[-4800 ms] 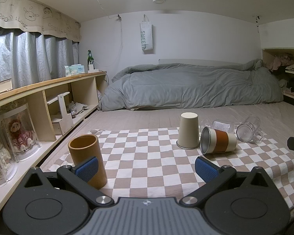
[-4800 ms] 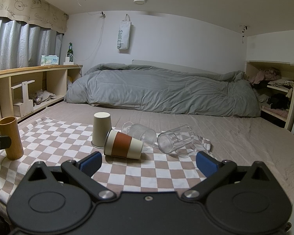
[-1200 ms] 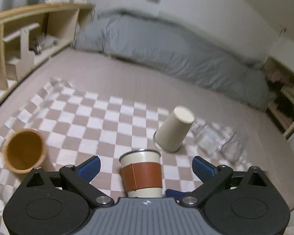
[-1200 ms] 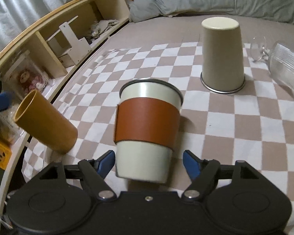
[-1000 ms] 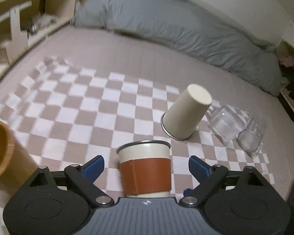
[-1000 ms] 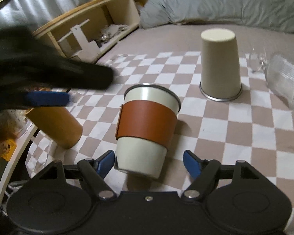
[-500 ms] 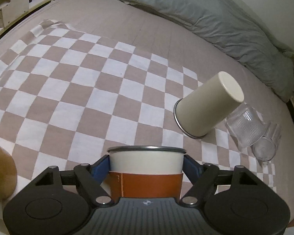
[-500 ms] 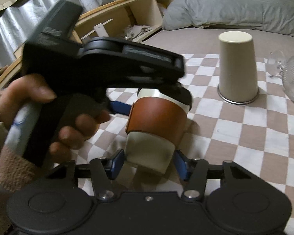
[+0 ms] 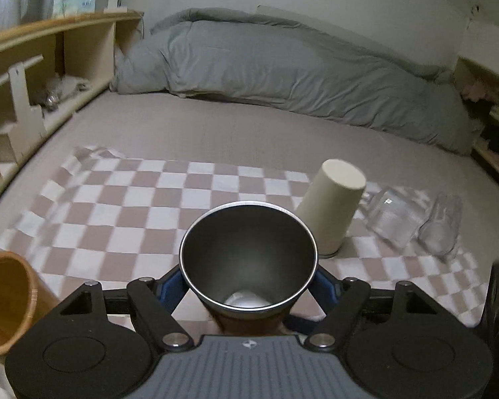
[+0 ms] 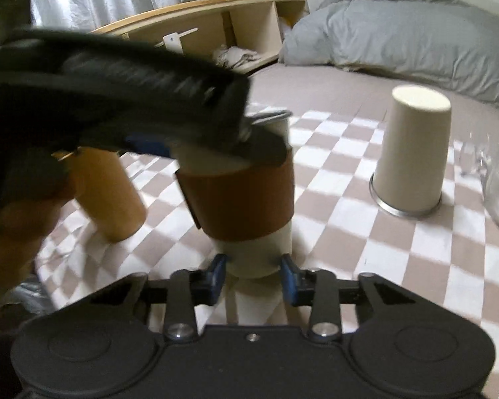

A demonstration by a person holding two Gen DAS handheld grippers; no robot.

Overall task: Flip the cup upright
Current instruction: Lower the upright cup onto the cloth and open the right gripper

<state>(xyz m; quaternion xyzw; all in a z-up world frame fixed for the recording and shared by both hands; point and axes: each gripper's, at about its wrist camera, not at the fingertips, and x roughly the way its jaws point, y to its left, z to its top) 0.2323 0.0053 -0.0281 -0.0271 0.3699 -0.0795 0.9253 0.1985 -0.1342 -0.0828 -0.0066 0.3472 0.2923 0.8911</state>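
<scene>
The cream cup with a brown sleeve (image 10: 239, 206) stands mouth-up over the checkered cloth (image 10: 349, 219). My right gripper (image 10: 253, 274) is shut on its base. My left gripper (image 9: 248, 286) is shut on its upper part near the rim; in the left wrist view I look down into its dark steel inside (image 9: 248, 259). In the right wrist view the left gripper's body (image 10: 123, 99) crosses in front of the cup's rim and hides most of it.
A cream cup (image 9: 332, 209) stands upside down on the cloth, also in the right wrist view (image 10: 412, 153). Two clear glasses (image 9: 415, 219) lie on their sides to its right. A tan wooden cup (image 9: 6, 302) stands at the left. Wooden shelves (image 9: 33, 76) run along the left.
The cup has been raised and tipped, so the left wrist view now looks down into its mouth. The right gripper's jaws have closed in on its base. The left gripper stays clamped on it.
</scene>
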